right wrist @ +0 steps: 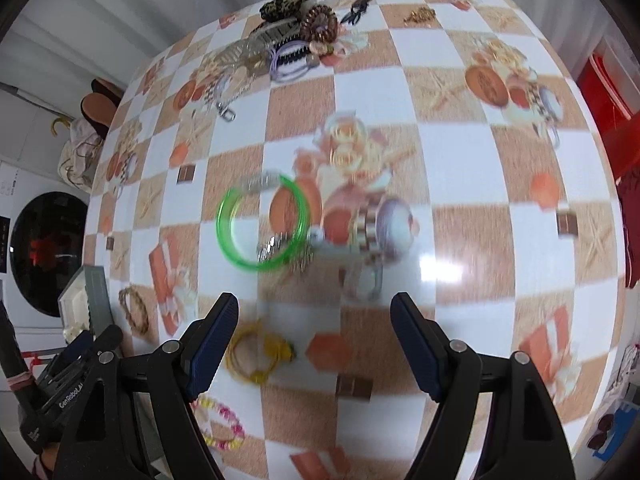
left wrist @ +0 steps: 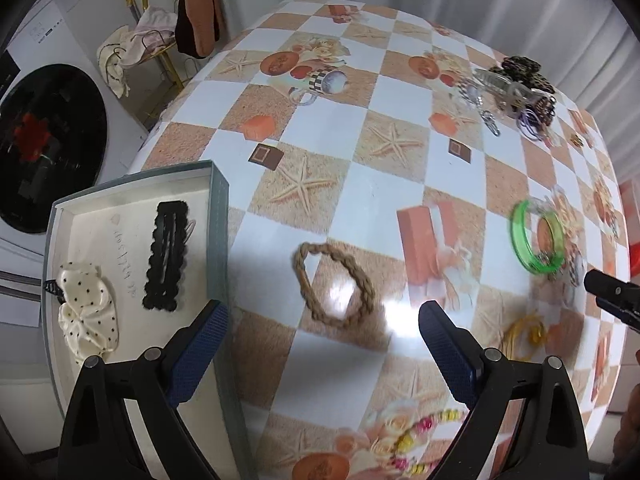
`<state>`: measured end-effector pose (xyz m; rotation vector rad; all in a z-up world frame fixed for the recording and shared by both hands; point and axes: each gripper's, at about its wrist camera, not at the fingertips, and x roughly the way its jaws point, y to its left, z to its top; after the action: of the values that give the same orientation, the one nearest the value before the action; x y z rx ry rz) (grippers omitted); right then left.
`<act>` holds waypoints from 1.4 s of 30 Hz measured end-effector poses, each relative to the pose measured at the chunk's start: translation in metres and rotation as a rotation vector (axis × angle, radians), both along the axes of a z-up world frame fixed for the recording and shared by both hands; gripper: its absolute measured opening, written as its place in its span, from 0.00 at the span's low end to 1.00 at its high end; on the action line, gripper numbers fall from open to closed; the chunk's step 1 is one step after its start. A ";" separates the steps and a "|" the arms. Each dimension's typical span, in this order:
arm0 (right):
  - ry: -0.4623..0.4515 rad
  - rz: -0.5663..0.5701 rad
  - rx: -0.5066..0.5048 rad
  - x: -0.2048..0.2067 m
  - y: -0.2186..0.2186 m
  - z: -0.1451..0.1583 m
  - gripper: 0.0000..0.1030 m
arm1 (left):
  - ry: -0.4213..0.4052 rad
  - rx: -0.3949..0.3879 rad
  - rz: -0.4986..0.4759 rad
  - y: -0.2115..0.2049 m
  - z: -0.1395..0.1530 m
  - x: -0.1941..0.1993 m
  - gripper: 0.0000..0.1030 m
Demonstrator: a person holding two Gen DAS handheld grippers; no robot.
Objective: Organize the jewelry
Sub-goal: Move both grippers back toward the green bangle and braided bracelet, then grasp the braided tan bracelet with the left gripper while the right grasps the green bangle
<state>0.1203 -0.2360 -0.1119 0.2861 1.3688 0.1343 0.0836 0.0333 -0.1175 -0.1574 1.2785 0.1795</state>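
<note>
We hold the left gripper (left wrist: 323, 322) above the checkered tablecloth (left wrist: 360, 184) with its jaws spread wide and nothing between them; the braided tan hair tie (left wrist: 333, 285) lies flat on the cloth just ahead of the blue pads. To the left sits the open grey box (left wrist: 218, 216), and inside it we see a black scalloped hair clip (left wrist: 166, 256) lying beside a cream polka-dot bow (left wrist: 86, 312), the two close together but apart. Our right gripper (right wrist: 314, 336) is likewise wide open and empty, hovering over the cloth, with the green bangle (right wrist: 262, 224) ahead of it and slightly left (the view is blurred, so the small silvery pieces by the bangle cannot be made out). A yellow hair tie (right wrist: 256, 354) lies just beside the right gripper's left finger, and a pink-and-yellow beaded bracelet (right wrist: 222, 426) sits nearer the table edge. At the far side a heap of clips and hair ties (right wrist: 296, 24) rests together.
</note>
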 end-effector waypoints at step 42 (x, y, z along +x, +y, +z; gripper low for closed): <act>-0.090 0.163 -0.061 0.055 0.019 -0.019 0.07 | -0.011 -0.028 0.013 -0.035 -0.022 0.023 0.17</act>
<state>0.1757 -0.2165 -0.1314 0.1151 1.3033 0.2378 0.1065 -0.0016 -0.1399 -0.1910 1.2699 0.1716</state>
